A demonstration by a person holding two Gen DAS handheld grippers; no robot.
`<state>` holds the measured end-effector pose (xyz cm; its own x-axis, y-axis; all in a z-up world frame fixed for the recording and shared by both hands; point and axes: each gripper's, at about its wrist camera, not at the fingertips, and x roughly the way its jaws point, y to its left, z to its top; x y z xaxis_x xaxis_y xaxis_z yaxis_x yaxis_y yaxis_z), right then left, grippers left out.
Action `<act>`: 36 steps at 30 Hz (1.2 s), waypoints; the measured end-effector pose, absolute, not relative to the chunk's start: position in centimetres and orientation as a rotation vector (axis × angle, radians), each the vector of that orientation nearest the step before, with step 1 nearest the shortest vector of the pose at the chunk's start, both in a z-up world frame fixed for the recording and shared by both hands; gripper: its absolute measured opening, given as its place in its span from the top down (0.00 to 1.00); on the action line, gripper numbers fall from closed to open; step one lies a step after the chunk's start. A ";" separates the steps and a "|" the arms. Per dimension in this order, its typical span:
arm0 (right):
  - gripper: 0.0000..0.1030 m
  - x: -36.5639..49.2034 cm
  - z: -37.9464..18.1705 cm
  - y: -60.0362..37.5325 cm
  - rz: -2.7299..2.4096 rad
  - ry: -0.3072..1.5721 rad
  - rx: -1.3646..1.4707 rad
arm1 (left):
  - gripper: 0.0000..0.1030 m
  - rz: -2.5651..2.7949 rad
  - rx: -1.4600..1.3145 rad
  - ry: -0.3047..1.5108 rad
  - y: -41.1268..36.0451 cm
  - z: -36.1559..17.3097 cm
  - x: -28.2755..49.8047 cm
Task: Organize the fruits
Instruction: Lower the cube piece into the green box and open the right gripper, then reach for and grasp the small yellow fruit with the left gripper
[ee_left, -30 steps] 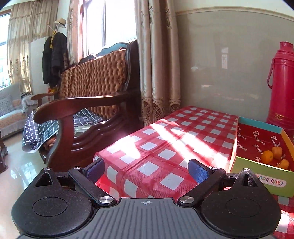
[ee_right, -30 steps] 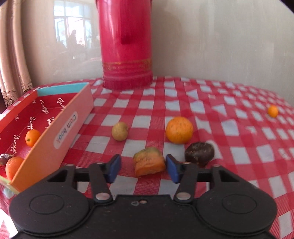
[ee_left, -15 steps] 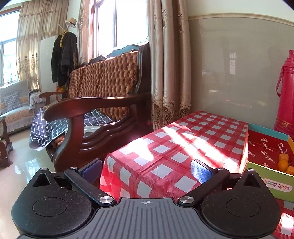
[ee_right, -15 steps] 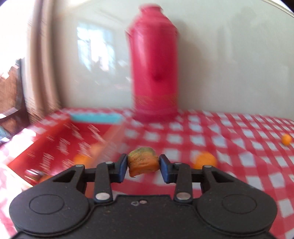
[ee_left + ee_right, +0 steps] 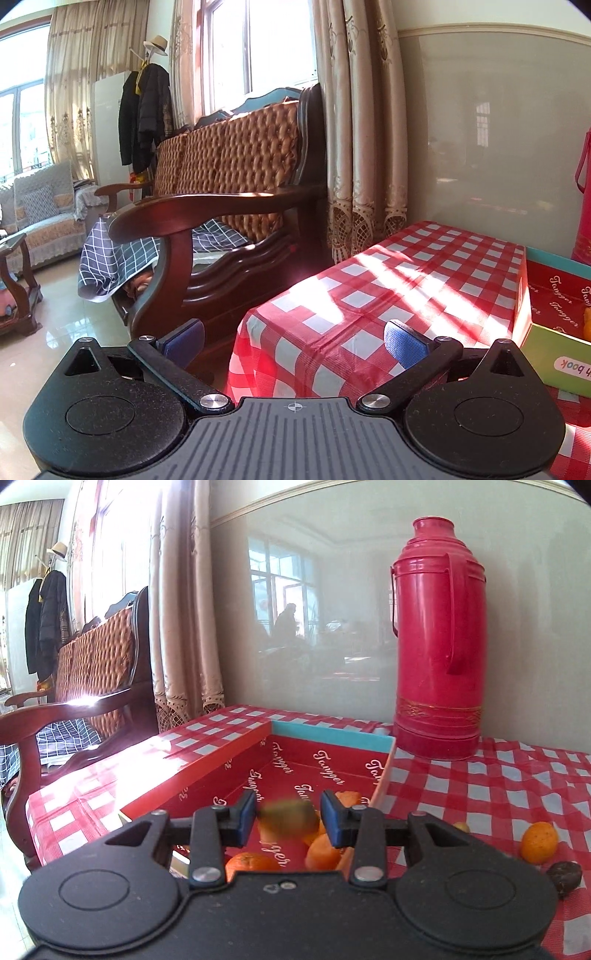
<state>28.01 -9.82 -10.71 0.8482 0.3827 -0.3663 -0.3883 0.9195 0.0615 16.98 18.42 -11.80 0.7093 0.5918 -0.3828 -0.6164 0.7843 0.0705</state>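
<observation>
Right gripper (image 5: 288, 818) is positioned over the red box (image 5: 221, 764); a blurred greenish-orange fruit piece (image 5: 288, 818) is seen between its parted jaws, contact unclear. Left gripper (image 5: 293, 339) is held wide open, empty, at the worktop (image 5: 406, 280) corner.

A home living room, sunlit. At ten o'clock, a carved wooden sofa (image 5: 236, 206) with a tufted brown back stands under a window hung with beige lace-edged curtains (image 5: 358, 147); coats and a hat (image 5: 146, 110) hang further back. At four o'clock, a worktop under a red checked cloth (image 5: 406, 291) carries a red thermos (image 5: 439, 638).
</observation>
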 end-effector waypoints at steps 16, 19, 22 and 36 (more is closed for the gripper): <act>0.15 24.4 -8.2 -15.2 0.141 0.203 -0.033 | 0.00 0.579 -0.005 0.392 15.0 -11.5 17.8; 0.08 23.9 -7.9 -16.5 0.048 0.183 -0.045 | 0.00 0.540 0.033 0.387 13.3 -11.5 18.1; 0.06 23.7 -7.8 -18.3 -0.067 0.173 -0.048 | 0.00 0.479 0.064 0.382 11.6 -11.4 18.5; 0.06 21.5 -8.0 -26.1 -0.707 0.112 -0.069 | 0.00 0.035 0.153 0.340 -1.9 -7.4 22.3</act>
